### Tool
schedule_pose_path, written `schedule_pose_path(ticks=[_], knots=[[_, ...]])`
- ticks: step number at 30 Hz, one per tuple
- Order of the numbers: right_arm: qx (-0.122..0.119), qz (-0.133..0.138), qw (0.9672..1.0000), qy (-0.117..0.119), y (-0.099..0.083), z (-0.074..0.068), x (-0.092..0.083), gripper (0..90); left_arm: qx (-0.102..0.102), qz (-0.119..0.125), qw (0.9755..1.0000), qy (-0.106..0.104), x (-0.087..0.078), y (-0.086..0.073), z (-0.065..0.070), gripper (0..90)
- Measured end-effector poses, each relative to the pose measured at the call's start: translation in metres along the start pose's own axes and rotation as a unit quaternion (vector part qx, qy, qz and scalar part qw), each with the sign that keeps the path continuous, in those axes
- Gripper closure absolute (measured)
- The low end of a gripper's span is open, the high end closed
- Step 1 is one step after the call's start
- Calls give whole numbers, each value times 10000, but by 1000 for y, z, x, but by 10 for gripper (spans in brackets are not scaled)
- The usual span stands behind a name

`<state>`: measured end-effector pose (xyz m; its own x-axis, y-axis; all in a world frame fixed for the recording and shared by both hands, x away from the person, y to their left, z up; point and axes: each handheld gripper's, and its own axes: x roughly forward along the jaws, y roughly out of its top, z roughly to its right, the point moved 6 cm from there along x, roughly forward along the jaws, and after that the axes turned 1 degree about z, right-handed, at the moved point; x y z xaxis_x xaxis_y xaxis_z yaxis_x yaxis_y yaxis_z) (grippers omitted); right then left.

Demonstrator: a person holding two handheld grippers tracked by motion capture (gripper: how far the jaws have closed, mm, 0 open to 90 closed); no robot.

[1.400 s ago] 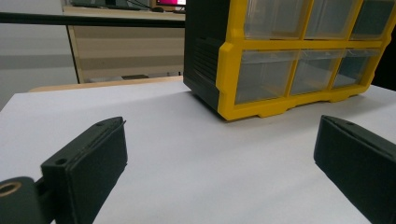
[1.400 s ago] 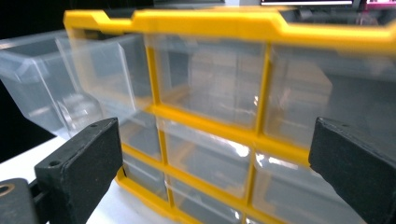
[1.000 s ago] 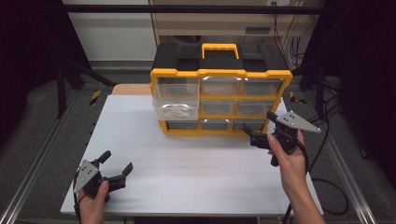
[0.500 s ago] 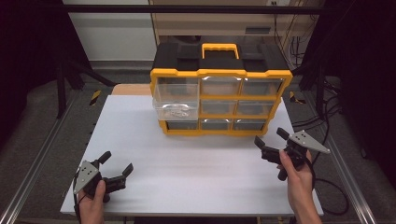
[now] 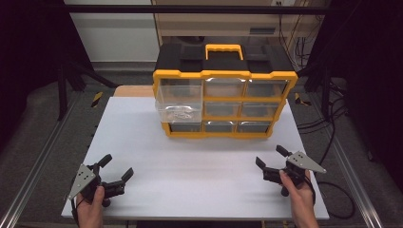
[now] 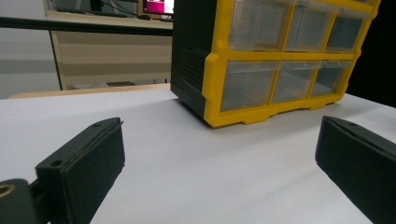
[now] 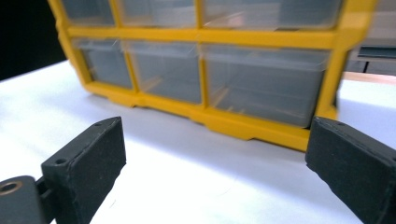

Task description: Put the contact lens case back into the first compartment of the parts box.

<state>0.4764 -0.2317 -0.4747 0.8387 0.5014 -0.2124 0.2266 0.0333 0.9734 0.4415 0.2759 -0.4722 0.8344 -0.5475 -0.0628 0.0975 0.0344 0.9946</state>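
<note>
A yellow and black organizer box (image 5: pixel 223 95) with clear drawers stands at the back of the white table (image 5: pixel 199 171). Its large left drawer (image 5: pixel 177 105) sticks out a little toward me. My left gripper (image 5: pixel 116 167) rests open near the front left corner, nothing between its jaws. My right gripper (image 5: pixel 270 157) is open near the front right, well in front of the box. The left gripper view looks at the box's corner (image 6: pixel 212 88) and drawers (image 6: pixel 247 84) across bare table. The right gripper view faces the lower drawers (image 7: pixel 266 88) close up.
A metal rail (image 5: pixel 28 175) runs along the table's left side and another (image 5: pixel 356 185) along the right. Cables (image 5: pixel 328 128) hang off the right edge. A wooden surface (image 5: pixel 133 90) shows behind the table's back left.
My right gripper has drawn back from the box's lower right drawers toward the front right of the table. The left gripper has stayed put.
</note>
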Motion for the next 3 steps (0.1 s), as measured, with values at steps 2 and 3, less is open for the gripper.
schedule_pose_path(ticks=[2,3], knots=[[-198,-18,9998,48,-2,-7,3,61,-44,-3,10000,-47,-2,0,1,13],[-273,-19,9996,79,-3,-11,5,62,-77,-13,9999,-91,-3,1,3,14]])
